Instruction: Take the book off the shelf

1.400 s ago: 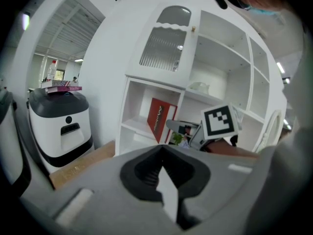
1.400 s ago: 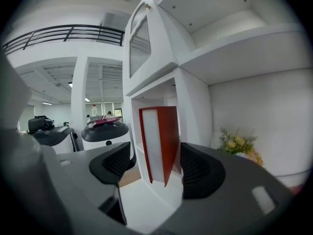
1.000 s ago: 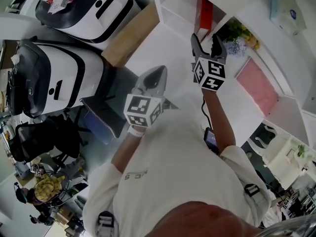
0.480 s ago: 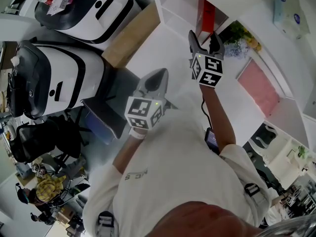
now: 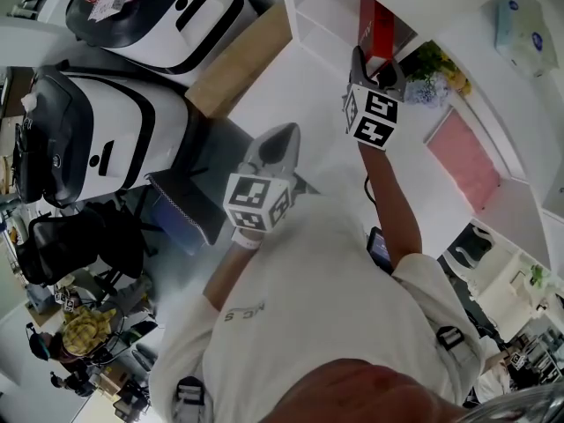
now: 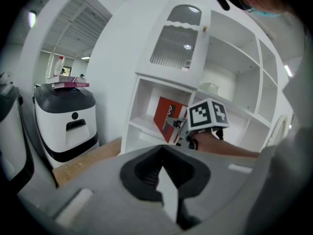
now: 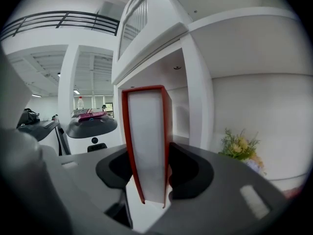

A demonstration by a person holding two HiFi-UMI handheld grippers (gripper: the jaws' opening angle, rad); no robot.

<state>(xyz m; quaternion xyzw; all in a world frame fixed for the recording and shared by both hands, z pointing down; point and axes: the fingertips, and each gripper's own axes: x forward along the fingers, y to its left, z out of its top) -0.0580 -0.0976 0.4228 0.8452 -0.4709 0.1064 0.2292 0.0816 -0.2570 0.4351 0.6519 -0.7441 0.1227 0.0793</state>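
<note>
The right gripper (image 5: 377, 67) has just been closing its jaws and now pinches the open edge of the red book (image 7: 145, 141), which stands inside the shelf (image 5: 322, 20). Held by that edge alone, it could pivot or slip when pulled. The left gripper (image 5: 284, 135) has its jaws together, empty.

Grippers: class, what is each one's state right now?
Left gripper: shut, empty.
Right gripper: jaws just closed on the book.

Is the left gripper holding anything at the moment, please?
No, the left gripper has its jaws together with nothing between them.
</note>
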